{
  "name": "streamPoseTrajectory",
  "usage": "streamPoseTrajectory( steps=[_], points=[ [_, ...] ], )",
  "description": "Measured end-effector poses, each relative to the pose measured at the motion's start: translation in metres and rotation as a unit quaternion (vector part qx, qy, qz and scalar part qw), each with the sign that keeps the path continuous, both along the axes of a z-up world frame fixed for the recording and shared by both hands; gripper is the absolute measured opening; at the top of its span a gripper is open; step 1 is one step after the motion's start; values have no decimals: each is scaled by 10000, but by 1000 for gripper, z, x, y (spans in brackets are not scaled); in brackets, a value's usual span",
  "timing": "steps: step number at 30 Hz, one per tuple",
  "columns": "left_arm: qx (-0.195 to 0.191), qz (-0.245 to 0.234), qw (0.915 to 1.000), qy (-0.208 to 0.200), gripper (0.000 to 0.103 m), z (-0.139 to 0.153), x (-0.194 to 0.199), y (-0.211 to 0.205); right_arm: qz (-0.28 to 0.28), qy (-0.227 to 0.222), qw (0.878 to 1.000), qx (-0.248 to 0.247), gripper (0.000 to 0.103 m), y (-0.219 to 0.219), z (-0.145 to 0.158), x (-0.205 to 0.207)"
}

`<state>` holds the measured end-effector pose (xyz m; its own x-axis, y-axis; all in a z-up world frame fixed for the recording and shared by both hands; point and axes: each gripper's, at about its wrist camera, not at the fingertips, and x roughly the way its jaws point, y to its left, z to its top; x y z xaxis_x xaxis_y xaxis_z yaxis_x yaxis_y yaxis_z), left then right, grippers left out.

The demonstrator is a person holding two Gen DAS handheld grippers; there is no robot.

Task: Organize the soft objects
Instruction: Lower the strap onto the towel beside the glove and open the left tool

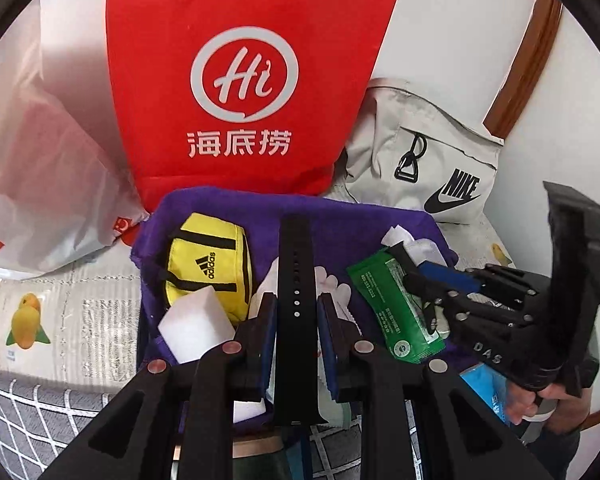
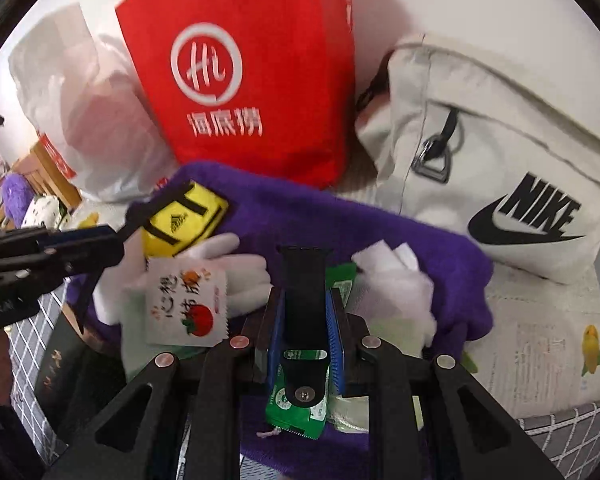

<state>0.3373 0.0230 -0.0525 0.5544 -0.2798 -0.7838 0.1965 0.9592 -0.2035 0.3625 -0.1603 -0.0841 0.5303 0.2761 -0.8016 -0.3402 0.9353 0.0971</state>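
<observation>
Each pair of tongs is clamped on half of a black watch strap. The left tongs (image 1: 297,312) pinch the strap piece with the holes (image 1: 296,280), which sticks up and forward between the blue pads. The right tongs (image 2: 303,316) hold the other strap piece (image 2: 303,280), the one with a slot and a metal stud near its lower end. Both pairs tilt steeply down over a purple towel (image 1: 340,216) piled with soft stuff.

Seen from the left side, the right tongs come in from the edge of the frame with a hand (image 1: 548,396) wrapped around the grip, and "DAS" is stamped on the body.

On the towel: a yellow pouch (image 1: 208,264) marked "adidas", a white foam block (image 1: 196,328), white gloves (image 2: 228,264), a green packet (image 1: 396,308) (print too small to read), and a white sachet (image 2: 184,304) with a tomato picture and Chinese writing I can't make out cleanly.

Behind the towel stands a red bag (image 1: 240,80) with a "Hi" logo and 海底捞, a pale bag (image 2: 500,160) marked "NIKE" beside it, and a white plastic bag (image 1: 40,160) on the other side.

Everything sits on paper printed with yellow fruit (image 1: 26,320), laid over grey checked bedding (image 1: 32,412). The lower part of each strap is hidden behind the tongs.
</observation>
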Motion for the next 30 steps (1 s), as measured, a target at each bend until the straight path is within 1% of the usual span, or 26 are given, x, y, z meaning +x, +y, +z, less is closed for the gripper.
streamPoseTrajectory(
  steps=[7,12,17,23,28,30],
  points=[
    [-35,-43,9999,160,20,-11,5,-2,51,446,9989,-124,21,1,-24,7],
    [-68,-100,9997,194,20,-13,5,-5,114,550,9983,-167,21,1,-30,7],
    [-20,-132,9994,310,20,-23,10,-12,184,699,9972,-210,21,2,-36,9],
    [35,-136,9990,425,20,-32,12,-16,161,704,9973,-157,21,-1,-36,10],
    [74,-100,9988,470,20,-37,14,-16,90,603,9981,-114,23,-6,-27,8],
    [53,-79,9988,482,20,-38,14,-16,67,568,9983,-113,28,-8,-25,8]
  ],
)
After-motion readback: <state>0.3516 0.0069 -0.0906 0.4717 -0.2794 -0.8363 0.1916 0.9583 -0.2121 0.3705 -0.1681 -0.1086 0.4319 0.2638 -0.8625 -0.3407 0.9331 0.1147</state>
